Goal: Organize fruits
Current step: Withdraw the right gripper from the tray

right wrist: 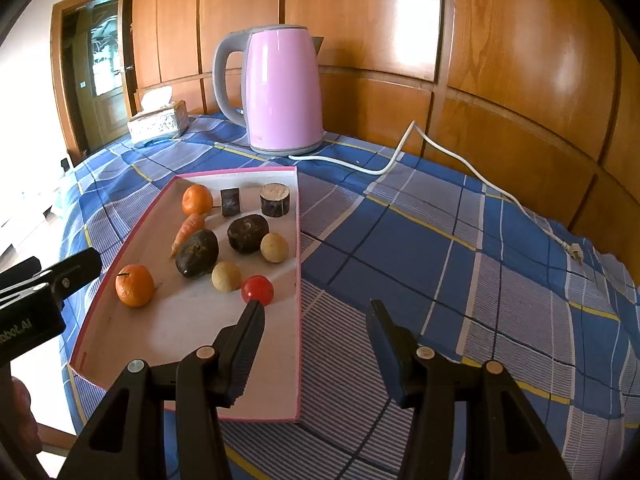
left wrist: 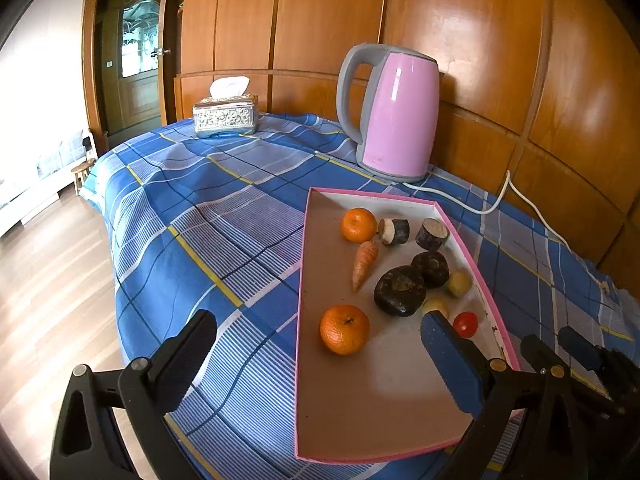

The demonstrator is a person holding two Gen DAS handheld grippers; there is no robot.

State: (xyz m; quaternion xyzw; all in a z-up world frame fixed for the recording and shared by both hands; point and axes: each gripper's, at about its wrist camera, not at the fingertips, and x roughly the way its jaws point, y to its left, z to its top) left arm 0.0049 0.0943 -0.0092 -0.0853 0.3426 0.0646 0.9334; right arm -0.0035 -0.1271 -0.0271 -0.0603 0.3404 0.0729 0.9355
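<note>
While both grippers (left wrist: 316, 344) (right wrist: 316, 320) hover with jaws apart and empty, the cherry tomato (right wrist: 257, 289) in the pink tray (right wrist: 298, 240) looks slippery and fragile; grip its sides gently

Daylight floods in from the blown-out left edge; glare patches shine on the wooden panels (right wrist: 420, 16); fisheye bends the dark corners; focus stays sharp.

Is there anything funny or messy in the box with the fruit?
Nothing is spilled or broken. One odd thing: a carrot lies among the oranges in the pink-edged box, and it is no fruit. The kettle's plug lies loose on the cloth, plugged into nothing.
</note>
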